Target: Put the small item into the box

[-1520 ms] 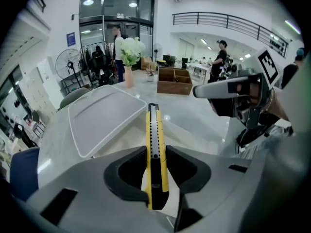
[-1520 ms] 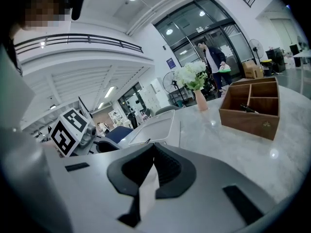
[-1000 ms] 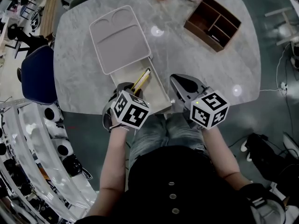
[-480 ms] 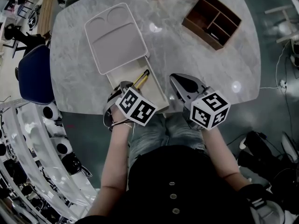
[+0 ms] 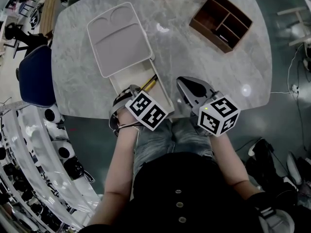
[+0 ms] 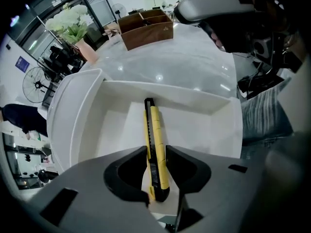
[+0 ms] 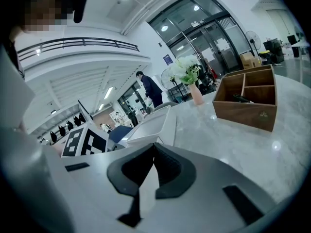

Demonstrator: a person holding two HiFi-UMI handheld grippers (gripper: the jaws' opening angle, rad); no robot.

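- My left gripper view shows my left gripper [image 6: 156, 155] clamped on the butt end of the yellow knife [image 6: 155, 130], whose blade end reaches ahead into the white box [image 6: 204, 125].
- The head view hides that grip under the marker cube [image 5: 146, 110].
- My right gripper [image 7: 152, 152] is closed and empty, at the table [image 5: 204, 57] edge.
- I cannot tell whether the knife touches the box floor.

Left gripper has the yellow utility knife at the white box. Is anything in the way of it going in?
Nothing visible. The left gripper holds the yellow utility knife pointing into the open white box. The lid sits off to the side, and the box floor below the knife is bare.
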